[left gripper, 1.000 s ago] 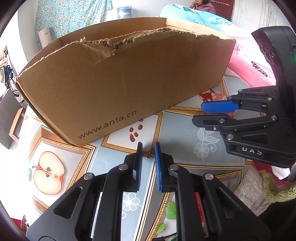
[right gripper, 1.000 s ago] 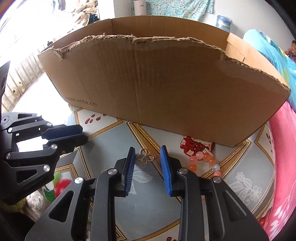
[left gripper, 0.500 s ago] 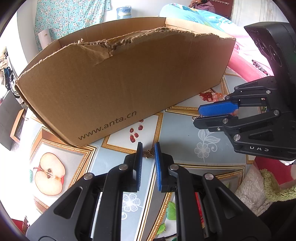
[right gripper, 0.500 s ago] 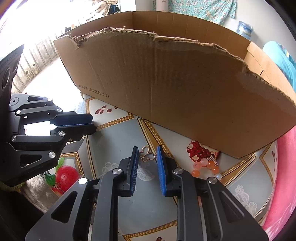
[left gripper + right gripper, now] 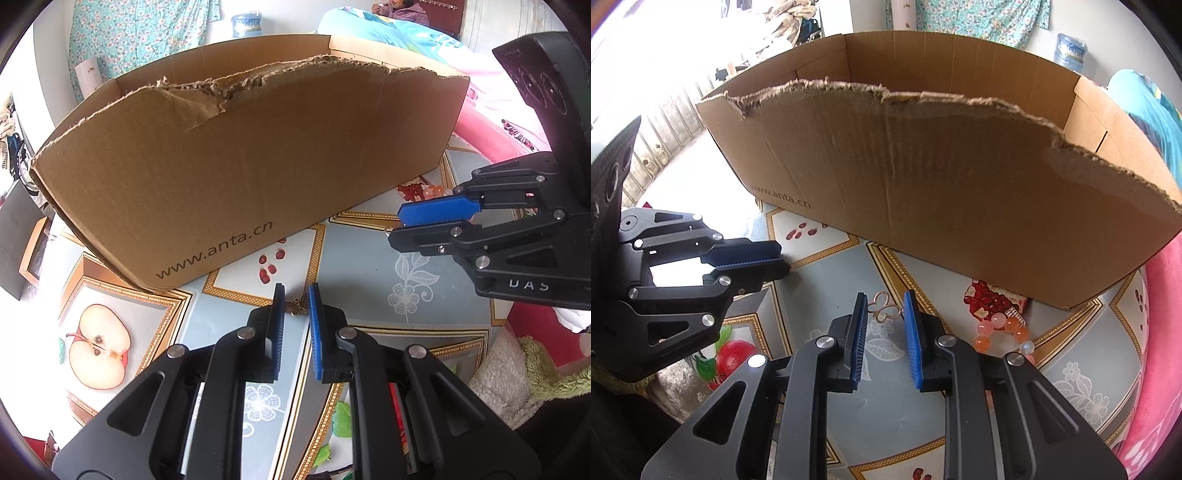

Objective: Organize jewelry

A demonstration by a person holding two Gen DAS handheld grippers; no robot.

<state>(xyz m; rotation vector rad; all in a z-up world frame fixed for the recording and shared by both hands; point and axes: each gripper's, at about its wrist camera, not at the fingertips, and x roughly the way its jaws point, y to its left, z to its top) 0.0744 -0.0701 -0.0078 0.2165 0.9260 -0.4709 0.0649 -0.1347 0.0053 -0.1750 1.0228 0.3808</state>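
A small bronze butterfly charm (image 5: 297, 305) sits between the fingertips of my left gripper (image 5: 296, 301), which is shut on it just above the table. My right gripper (image 5: 885, 308) is shut on a gold butterfly-shaped piece (image 5: 882, 307) held at its tips. A bracelet of orange and white beads (image 5: 1003, 330) lies on the table to the right of the right gripper, near the box; it also shows in the left wrist view (image 5: 434, 190). The open cardboard box (image 5: 236, 177), printed www.anta.cn, stands just behind both grippers.
The table has a glossy cloth with fruit pictures and gold borders (image 5: 354, 258). The box has a torn front wall (image 5: 942, 177). A pink cloth (image 5: 1160, 350) lies at the right. A furry green and white cloth (image 5: 517, 373) lies at the table edge.
My right gripper has closed on the gold piece and risen, so the box top now shows more. My left gripper has stayed put, shut on the charm.
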